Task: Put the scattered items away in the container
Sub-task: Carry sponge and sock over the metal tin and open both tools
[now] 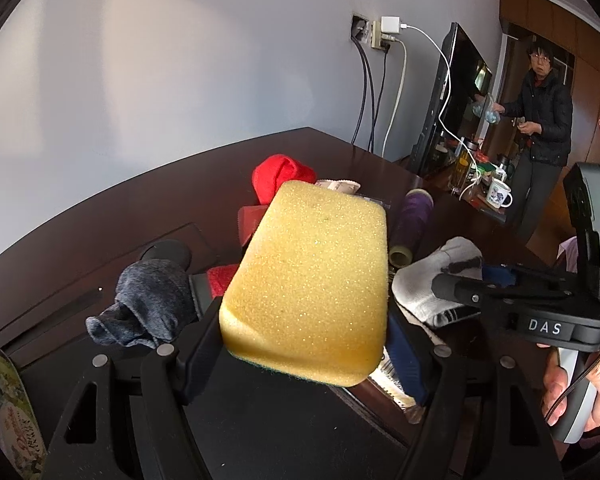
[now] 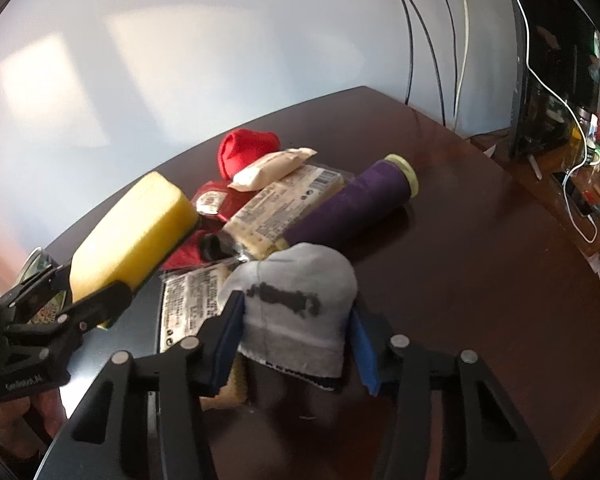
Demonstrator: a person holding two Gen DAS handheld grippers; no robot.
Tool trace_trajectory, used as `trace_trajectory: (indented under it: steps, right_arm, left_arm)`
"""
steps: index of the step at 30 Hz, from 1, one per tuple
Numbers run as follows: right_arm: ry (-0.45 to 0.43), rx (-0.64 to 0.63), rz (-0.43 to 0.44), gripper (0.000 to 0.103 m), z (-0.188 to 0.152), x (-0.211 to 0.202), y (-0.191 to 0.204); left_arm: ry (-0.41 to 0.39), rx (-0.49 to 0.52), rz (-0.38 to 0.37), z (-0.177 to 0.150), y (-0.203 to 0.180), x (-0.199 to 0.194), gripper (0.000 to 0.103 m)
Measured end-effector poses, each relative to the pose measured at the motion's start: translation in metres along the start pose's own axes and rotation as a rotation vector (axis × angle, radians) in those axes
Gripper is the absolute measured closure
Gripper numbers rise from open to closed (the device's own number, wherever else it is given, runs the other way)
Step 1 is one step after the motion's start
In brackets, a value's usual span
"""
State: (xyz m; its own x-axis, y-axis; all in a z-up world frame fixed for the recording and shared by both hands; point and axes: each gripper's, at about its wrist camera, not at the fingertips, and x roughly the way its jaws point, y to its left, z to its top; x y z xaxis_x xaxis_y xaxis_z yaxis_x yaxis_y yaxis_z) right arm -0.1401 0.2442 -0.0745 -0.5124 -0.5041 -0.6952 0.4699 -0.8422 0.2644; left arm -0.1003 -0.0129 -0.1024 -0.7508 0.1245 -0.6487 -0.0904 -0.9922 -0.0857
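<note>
The left gripper (image 1: pixel 304 344) has its jaws squeezed on the yellow sponge (image 1: pixel 308 280), lifted off the table (image 2: pixel 480 280). At its 9 o'clock lies a dark sock (image 1: pixel 148 304). At 3 o'clock the right gripper (image 2: pixel 296 344) sits around the gray sock (image 2: pixel 296 300); I cannot tell if it pinches yet. I see no container for sure. The red cloth (image 2: pixel 246 150), snack packs (image 2: pixel 280 208) and purple spool (image 2: pixel 352 204) wait, so most tidying is left.
</note>
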Motion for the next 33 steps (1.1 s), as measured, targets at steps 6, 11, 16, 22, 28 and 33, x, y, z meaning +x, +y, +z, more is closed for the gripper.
trace_trajectory:
  steps: [6,11,16,22,28,33]
  right_arm:
    - [-0.044,0.001,0.018,0.056,0.001,-0.018,0.005]
    - [-0.086,-0.030,0.044,0.056,0.012,-0.038,0.020]
    - [-0.128,-0.129,0.121,0.056,0.030,-0.052,0.075]
    - [-0.130,-0.310,0.299,0.056,0.047,-0.042,0.190]
    - [-0.071,-0.490,0.440,0.056,0.034,-0.013,0.312]
    - [-0.005,-0.609,0.475,0.056,0.009,0.012,0.384]
  left_arm:
    - [-0.021,-0.008,0.005,-0.001,0.004,-0.011,0.027]
    - [-0.069,-0.023,0.025,-0.001,0.014,-0.040,0.027]
    - [-0.170,-0.061,0.097,-0.008,0.044,-0.113,0.027]
    - [-0.198,-0.140,0.345,-0.041,0.120,-0.201,0.027]
    - [-0.157,-0.265,0.539,-0.090,0.192,-0.240,0.027]
    - [-0.111,-0.349,0.577,-0.122,0.229,-0.244,0.027]
